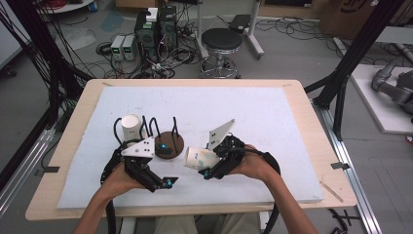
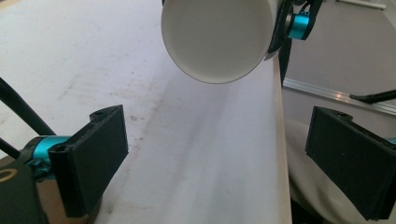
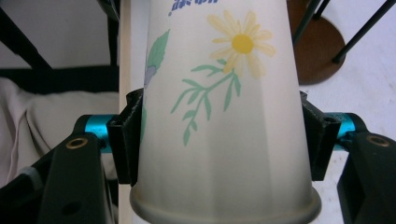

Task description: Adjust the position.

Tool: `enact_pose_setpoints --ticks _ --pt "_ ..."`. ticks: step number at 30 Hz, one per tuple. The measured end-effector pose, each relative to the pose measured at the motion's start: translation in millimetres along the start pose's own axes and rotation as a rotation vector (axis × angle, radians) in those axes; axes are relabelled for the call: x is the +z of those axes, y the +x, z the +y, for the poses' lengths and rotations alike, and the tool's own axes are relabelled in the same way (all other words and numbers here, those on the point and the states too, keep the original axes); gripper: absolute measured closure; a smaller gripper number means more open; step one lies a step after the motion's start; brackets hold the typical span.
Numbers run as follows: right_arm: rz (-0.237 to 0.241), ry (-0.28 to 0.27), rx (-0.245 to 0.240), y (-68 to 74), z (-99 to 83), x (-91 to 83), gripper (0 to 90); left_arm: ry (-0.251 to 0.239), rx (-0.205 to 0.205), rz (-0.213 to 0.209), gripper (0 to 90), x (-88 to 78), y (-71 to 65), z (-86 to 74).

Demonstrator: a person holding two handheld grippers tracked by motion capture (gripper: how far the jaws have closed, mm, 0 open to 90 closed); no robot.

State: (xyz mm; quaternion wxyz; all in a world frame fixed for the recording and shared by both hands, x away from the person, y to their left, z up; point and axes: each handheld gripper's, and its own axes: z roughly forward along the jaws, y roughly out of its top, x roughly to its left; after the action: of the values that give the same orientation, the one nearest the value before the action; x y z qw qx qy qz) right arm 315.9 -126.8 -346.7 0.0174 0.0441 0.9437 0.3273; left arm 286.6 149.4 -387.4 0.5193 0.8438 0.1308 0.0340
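**Paper cup clamped sideways in right gripper, left gripper open and empty**

High view: white foam-like pad covers a pale wooden table. Lower centre of frame, the right gripper holds a paper cup on its side, base pointing toward frame left. Lower left, the left gripper sits just beside it, apart from the cup. Behind, centre-left, a round brown wooden base with thin black wire prongs; a second white cup stands on it at the left.

Left gripper view: two flat matte black jaws stand wide apart at lower left and lower right, nothing between them. The cup's smooth white round bottom fills the top centre, above the pad's faintly smudged surface.

Right gripper view: both jaws press the cup's tapered sides near the rolled rim at frame bottom. Cup is printed with a yellow daisy, green stems and leaves. Brown base shows upper right.
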Motion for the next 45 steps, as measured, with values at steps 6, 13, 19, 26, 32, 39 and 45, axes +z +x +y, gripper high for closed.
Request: enact_pose_setpoints --ticks 6,13,19,26,32,39,45 --pt "0.000 0.091 -0.020 1.1 5.7 2.6 31.3 0.083 0.007 0.008 5.8 3.7 -1.2 1.9" --pt "0.022 0.191 -0.034 5.1 10.4 13.1 31.3 0.125 0.004 -0.019 5.8 11.4 -3.4 2.9" --pt "0.016 0.264 -0.057 7.2 14.5 19.2 31.3 0.195 0.011 0.002 5.8 13.8 -4.0 3.2" --pt "0.007 0.338 -0.079 9.3 21.2 23.3 31.3 0.236 -0.012 -0.003 5.8 16.9 -1.1 1.8" --pt "0.006 0.369 -0.086 9.0 26.1 26.0 31.4 0.277 -0.009 -0.038 5.8 20.0 1.0 3.6" --pt "0.006 0.379 -0.083 6.6 28.7 26.5 31.4 0.300 -0.012 -0.062 16.8 25.7 5.0 8.1" --pt "0.007 0.379 -0.077 4.4 27.9 25.5 31.4 0.315 -0.008 -0.060 16.8 26.6 8.8 13.2"
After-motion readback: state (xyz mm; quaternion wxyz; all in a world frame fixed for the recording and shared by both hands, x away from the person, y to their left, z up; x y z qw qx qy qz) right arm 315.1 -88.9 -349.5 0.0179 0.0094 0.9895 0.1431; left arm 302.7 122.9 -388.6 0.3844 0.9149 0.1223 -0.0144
